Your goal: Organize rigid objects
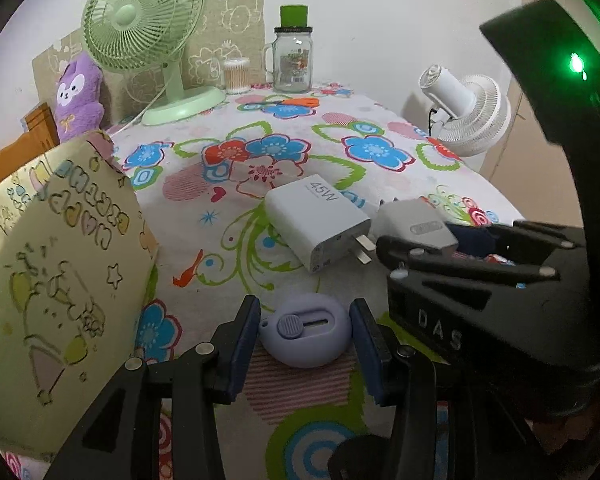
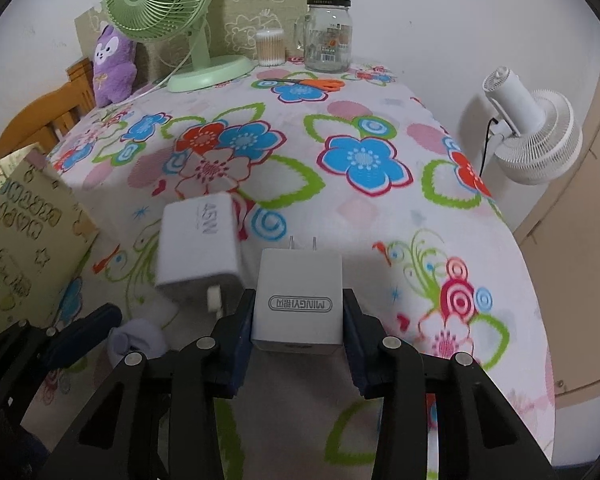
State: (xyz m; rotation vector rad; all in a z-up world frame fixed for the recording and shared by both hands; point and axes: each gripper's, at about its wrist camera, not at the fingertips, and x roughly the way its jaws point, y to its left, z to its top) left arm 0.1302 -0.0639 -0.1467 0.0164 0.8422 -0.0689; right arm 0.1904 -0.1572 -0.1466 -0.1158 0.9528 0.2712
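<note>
My left gripper [image 1: 305, 330] is open, its fingers on either side of a small purple oval box cutter [image 1: 306, 330] lying on the flowered tablecloth, with a gap on both sides. My right gripper [image 2: 298, 312] is shut on a small white MINGYI plug charger [image 2: 298, 304], prongs pointing away; it shows in the left wrist view [image 1: 414, 222] too. A bigger white 45W charger [image 1: 318, 226] lies on the cloth just left of it, also in the right wrist view [image 2: 200, 248]. The box cutter shows partly in the right wrist view [image 2: 138, 340].
A yellow cartoon-printed box [image 1: 60, 280] stands at the left. At the back are a green desk fan [image 1: 148, 32], a purple plush [image 1: 78, 96], cotton swabs [image 1: 237, 76], a glass jar [image 1: 293, 60] and orange scissors [image 1: 300, 102]. A white fan [image 1: 472, 116] stands off the table's right edge.
</note>
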